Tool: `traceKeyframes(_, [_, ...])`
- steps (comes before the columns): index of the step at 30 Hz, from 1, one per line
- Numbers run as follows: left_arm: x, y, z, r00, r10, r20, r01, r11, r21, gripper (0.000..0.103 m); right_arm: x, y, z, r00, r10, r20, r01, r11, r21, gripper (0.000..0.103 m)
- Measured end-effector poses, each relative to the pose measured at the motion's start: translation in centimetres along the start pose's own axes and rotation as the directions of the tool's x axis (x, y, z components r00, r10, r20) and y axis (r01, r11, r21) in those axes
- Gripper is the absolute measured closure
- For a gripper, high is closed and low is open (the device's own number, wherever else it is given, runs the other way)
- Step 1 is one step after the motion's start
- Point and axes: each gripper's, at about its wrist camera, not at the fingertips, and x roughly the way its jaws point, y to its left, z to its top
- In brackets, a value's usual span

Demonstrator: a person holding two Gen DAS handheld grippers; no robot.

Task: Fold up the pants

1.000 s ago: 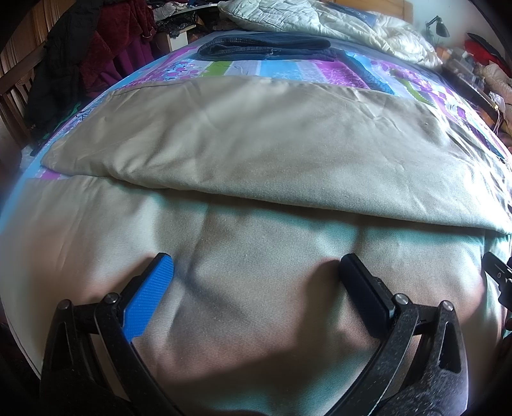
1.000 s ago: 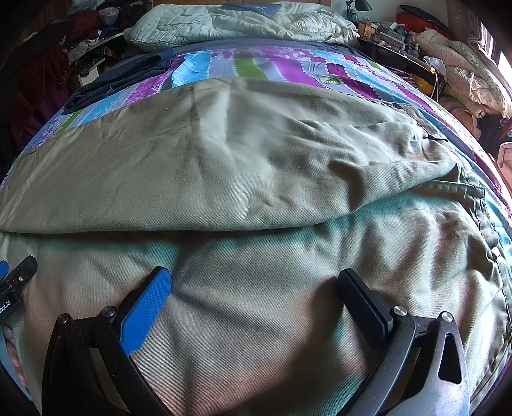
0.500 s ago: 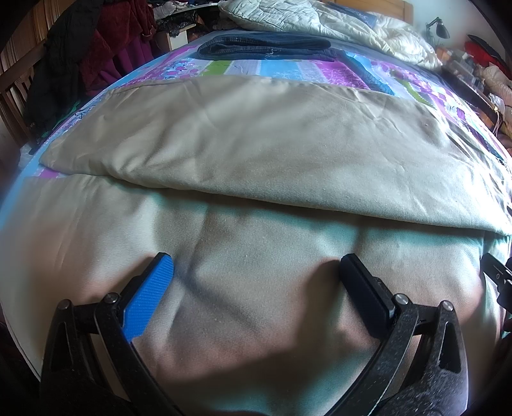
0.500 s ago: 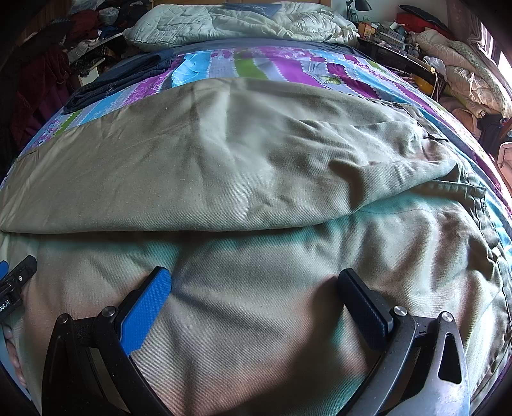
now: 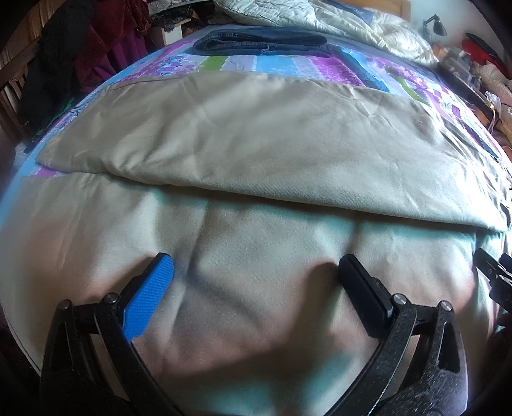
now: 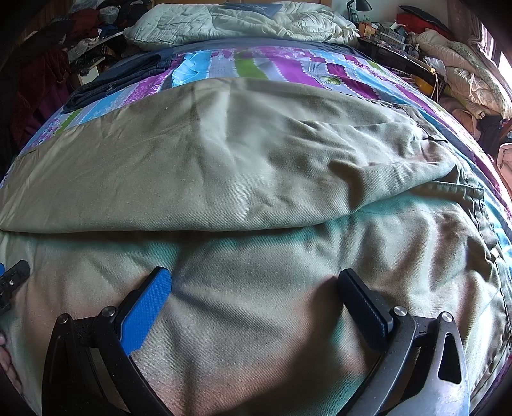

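The bed (image 5: 288, 64) fills both views, covered by a patchwork spread (image 6: 281, 68) in purple, blue and green stripes. A pale quilt (image 5: 320, 16) lies bunched along the bed's far edge, and a folded dark denim garment (image 5: 262, 43) rests just in front of it toward the far left corner.

The khaki pants (image 5: 256, 153) lie spread across the near half of the bed, reaching almost from the left edge to the right edge. One leg is laid over the other, its long fold edge running across the middle of both views; the lower layer extends toward the near edge of the bed. In the right wrist view the waistband end, with a pocket seam and rumpled cloth, sits near the right edge of the bed.

The left claw (image 5: 256, 272) hovers low over the lower layer near the near edge, its blue and black fingers wide apart with nothing between them but flat cloth. The right claw (image 6: 254, 281) stands likewise, spread apart over the same layer closer to the waistband. Whether the fingertips touch the fabric cannot be told. Each claw's tip shows at the edge of the other's view.
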Motion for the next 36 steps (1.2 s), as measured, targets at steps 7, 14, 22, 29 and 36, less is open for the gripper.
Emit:
traceKeyframes(7, [-10.5, 8.8, 4.9, 0.947, -0.048, 0.317, 0.060, 0.998, -0.029, 0.000, -0.2, -0.2, -0.3, 1.000, 0.009, 0.004, -0.009, 1.000, -0.002, 0.000])
traceKeyframes(14, [-4.0, 23.5, 19.2, 0.933, 0.102, 0.346, -0.058, 0.989, -0.135, 0.002, -0.2, 0.0, -0.2, 1.000, 0.010, 0.007, -0.010, 1.000, -0.001, 0.000])
traceKeyframes(22, [8.8, 27.9, 24.0, 0.985, 0.053, 0.162, -0.034, 0.992, -0.119, 0.028, 0.1, 0.1, -0.1, 1.000, 0.008, 0.008, -0.008, 1.000, -0.002, 0.000])
traceKeyframes(29, [12.3, 28.3, 24.1, 0.985, -0.016, 0.170, 0.028, 0.997, -0.066, 0.052, 0.3, 0.1, 0.1, 1.000, 0.003, 0.007, -0.003, 1.000, -0.005, 0.000])
traceKeyframes(36, [13.3, 30.1, 23.1, 0.977, -0.092, 0.192, 0.116, 0.986, -0.120, 0.084, 0.4, 0.1, 0.3, 1.000, 0.000, -0.004, 0.000, 1.000, -0.005, 0.000])
